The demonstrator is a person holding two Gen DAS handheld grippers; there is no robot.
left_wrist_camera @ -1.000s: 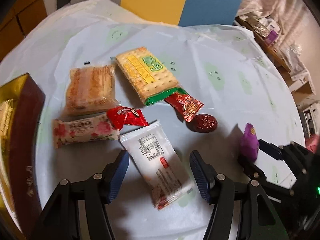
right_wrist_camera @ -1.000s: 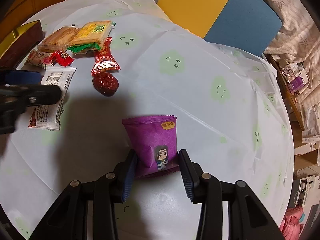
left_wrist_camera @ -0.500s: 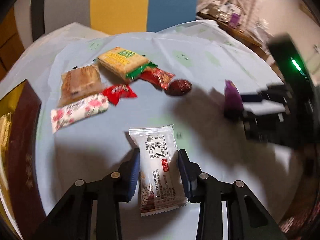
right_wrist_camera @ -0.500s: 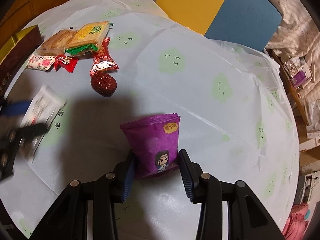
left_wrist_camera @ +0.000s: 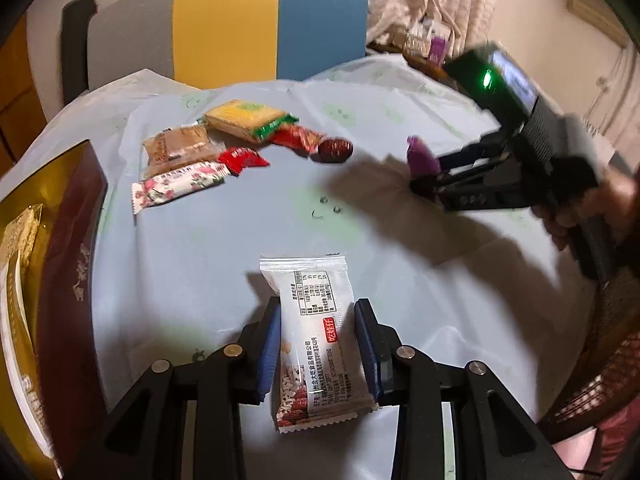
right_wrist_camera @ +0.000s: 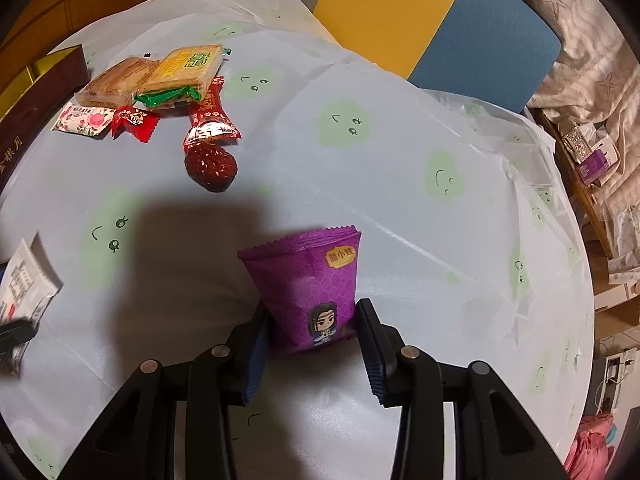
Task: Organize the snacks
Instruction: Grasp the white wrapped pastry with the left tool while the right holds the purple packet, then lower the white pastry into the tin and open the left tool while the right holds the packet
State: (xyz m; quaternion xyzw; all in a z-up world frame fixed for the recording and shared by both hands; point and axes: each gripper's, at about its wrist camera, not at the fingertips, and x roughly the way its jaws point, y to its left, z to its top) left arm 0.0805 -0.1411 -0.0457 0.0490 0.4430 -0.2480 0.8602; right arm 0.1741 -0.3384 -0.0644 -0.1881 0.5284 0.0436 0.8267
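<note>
Two grippers, each pinching one snack packet. Left wrist view, lower centre: the left gripper (left_wrist_camera: 316,344) has its blue-padded fingers (left_wrist_camera: 269,350) pressed against both long sides of a white packet (left_wrist_camera: 316,344) printed with a nutrition table and a red label; the packet is held clear of the pale tablecloth (left_wrist_camera: 200,260), its crimped top edge pointing up the frame. Right wrist view, lower centre: the right gripper (right_wrist_camera: 312,344) is clamped on the lower part of a purple packet (right_wrist_camera: 308,280) bearing a cartoon figure and a yellow label, the serrated top edge standing above the fingertips. The same gripper appears at the right of the left wrist view, blurred, with a green light on its body and the purple packet at its tip.

Upper left of the right wrist view: the remaining snacks lie grouped on the tablecloth. A dark red date (right_wrist_camera: 211,170) lies nearest, touching the end of a red-and-gold candy (right_wrist_camera: 210,116). Beyond it are a yellow cracker pack (right_wrist_camera: 184,70) with a green end, a brown biscuit pack (right_wrist_camera: 114,82) beside that, a small red candy (right_wrist_camera: 134,122), and a rose-patterned bar (right_wrist_camera: 82,120). A maroon-and-gold box (left_wrist_camera: 60,280) occupies the left edge of the left wrist view. A yellow-and-blue chair back (left_wrist_camera: 256,24) stands behind the table.
</note>
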